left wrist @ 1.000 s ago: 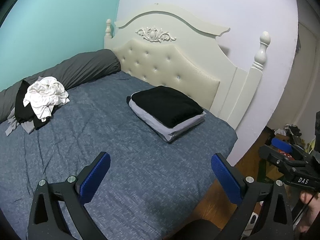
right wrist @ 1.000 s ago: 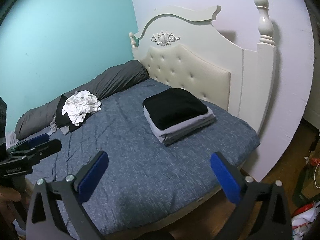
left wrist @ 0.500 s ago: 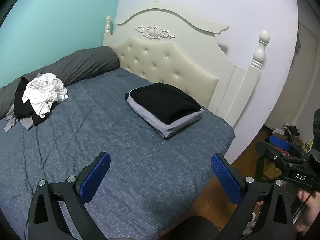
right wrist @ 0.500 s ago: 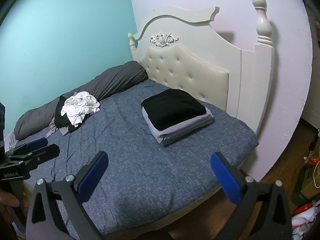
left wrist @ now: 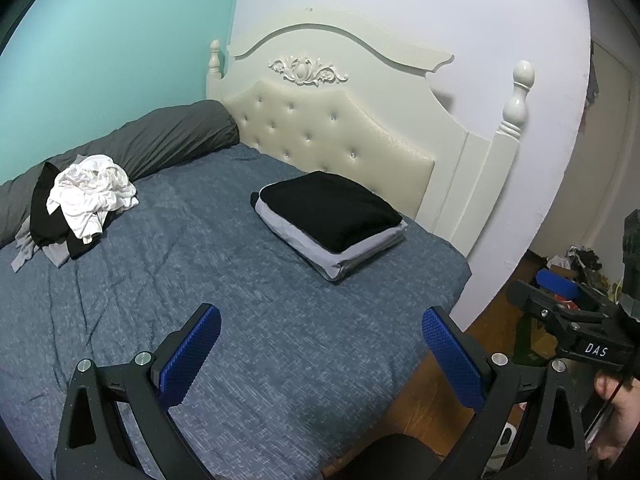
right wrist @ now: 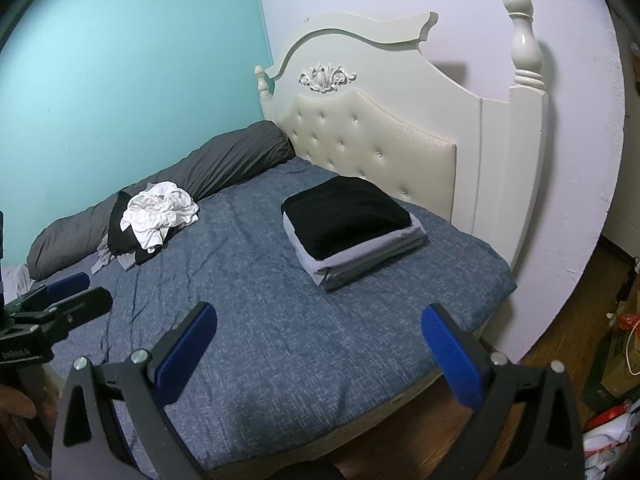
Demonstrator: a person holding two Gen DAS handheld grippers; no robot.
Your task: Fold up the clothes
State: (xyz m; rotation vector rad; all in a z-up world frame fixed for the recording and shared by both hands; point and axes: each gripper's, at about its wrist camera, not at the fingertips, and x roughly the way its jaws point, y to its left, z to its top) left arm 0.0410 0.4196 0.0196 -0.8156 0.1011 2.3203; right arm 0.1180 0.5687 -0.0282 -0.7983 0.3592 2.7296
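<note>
A folded stack [left wrist: 332, 222] [right wrist: 352, 228], black garment on top of grey ones, lies on the blue bedspread [left wrist: 224, 292] [right wrist: 264, 320] near the headboard. A crumpled heap of white, black and grey clothes [left wrist: 86, 204] [right wrist: 152, 220] sits at the far left beside a grey bolster. My left gripper [left wrist: 320, 344] hangs open over the bed's near edge, nothing between its blue pads. My right gripper [right wrist: 318, 344] is open too, empty, above the bed's corner. Each gripper shows at the edge of the other's view, the right gripper [left wrist: 568, 312] and the left gripper [right wrist: 60, 300].
A cream tufted headboard [left wrist: 340, 136] [right wrist: 380, 152] with posts backs the bed. A long grey bolster [left wrist: 160, 144] [right wrist: 192, 184] lies along the teal wall. Wooden floor with clutter [right wrist: 612, 368] [left wrist: 580, 260] is at the right. A hand [left wrist: 620, 408] holds the right gripper's handle.
Both views have pulled back slightly from the bed; the folded stack and heap sit a little lower and farther. Nothing on the bed moved and both grippers stayed open.
</note>
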